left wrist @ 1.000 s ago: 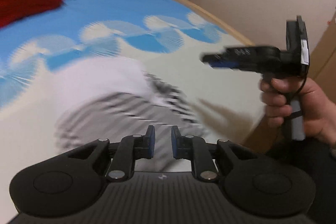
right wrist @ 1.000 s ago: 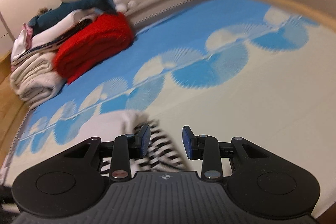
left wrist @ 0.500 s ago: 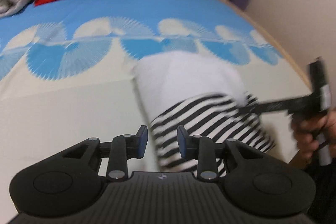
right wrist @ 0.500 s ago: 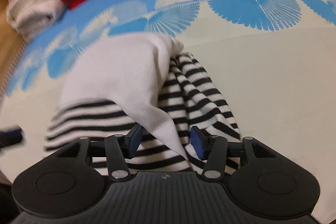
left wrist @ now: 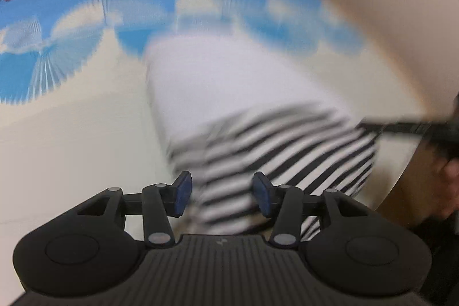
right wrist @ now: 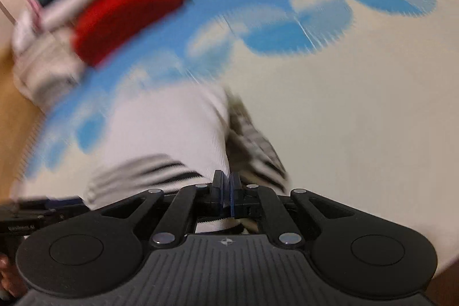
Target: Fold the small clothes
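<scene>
Right gripper (right wrist: 228,192) is clamped tight on the near edge of the striped garment (left wrist: 275,157), pads together with a thin bit of the hem between them. Left gripper (left wrist: 219,194) has its jaws apart (they have just been opening), striped cloth in the gap but the pads not pressing on it.

Garment lies on the bed cover (left wrist: 71,134) at its near edge, closer to the right corner in the left wrist view; white half toward the far side, black-and-white stripes toward the person.

Risks as I read them:
- only one side is held, so any lift or pull now likely skews the fold and drags the loose side
- both frames are smeared, so the left jaws closing now could catch a single layer or miss the hem
- cloth sits close to the bed's edge and could slide off

Both grippers pitch steeply down at the cloth. Red folded pile (right wrist: 126,16) sits well apart at the far edge.
</scene>
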Motion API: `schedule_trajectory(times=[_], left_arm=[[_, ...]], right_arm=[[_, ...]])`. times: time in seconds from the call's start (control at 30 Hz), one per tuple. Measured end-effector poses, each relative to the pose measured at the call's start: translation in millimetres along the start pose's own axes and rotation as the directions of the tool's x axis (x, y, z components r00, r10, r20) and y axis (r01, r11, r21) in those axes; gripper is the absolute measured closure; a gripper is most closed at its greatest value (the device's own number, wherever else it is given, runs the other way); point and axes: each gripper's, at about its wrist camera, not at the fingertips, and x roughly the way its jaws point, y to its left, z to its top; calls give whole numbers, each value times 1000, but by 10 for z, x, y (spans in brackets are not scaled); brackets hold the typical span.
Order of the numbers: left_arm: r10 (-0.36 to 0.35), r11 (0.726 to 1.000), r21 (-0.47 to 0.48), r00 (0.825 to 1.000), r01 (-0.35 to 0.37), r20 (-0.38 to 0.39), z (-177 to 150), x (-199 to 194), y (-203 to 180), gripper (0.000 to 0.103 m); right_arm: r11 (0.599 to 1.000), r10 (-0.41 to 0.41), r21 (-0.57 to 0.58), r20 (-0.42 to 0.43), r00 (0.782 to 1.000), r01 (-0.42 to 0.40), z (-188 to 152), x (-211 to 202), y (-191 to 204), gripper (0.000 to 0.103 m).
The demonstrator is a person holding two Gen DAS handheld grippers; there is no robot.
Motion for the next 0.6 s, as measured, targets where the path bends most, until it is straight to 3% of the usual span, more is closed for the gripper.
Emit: schedule_trajectory(times=[0.07,0.1,0.23,0.27,0.33,0.4,0.47,0.53,0.6], left_arm=[[48,998,40,994,-45,-97,-49,219,-70,41],[55,997,52,994,-51,-95,-46,225,-96,41],[6,999,32,998,-8,61,36,-96,-120,44],[3,999,49,999,-5,51,27,-87,-137,44],[87,991,107,992,-77,-96,-90,208,-143,42],[125,984,143,981,-104,-147,-159,352,-157,39],[127,981,163,983,-106,-129,-128,297,-179,39],[104,989,112,990,-93,-100,-96,174,-123,40],[82,994,67,997,-81,-14,-56,-31,-66,40]], right_arm=[[999,-36,-18,-74,997,35,-47,142,-24,100],[998,-53,-38,-97,994,50,-68,202,-3,100],[991,-91,-104,-80,993,82,-92,244,150,100],[989,-103,-119,-81,991,93,-97,258,179,100],[978,-138,-166,-85,987,122,-114,300,223,100],[971,-157,-196,-80,984,139,-94,330,255,100],[964,-171,-213,-46,984,158,-35,371,292,100],[965,-155,-210,12,988,154,0,302,343,100],[970,-128,-204,42,991,134,26,242,363,99]])
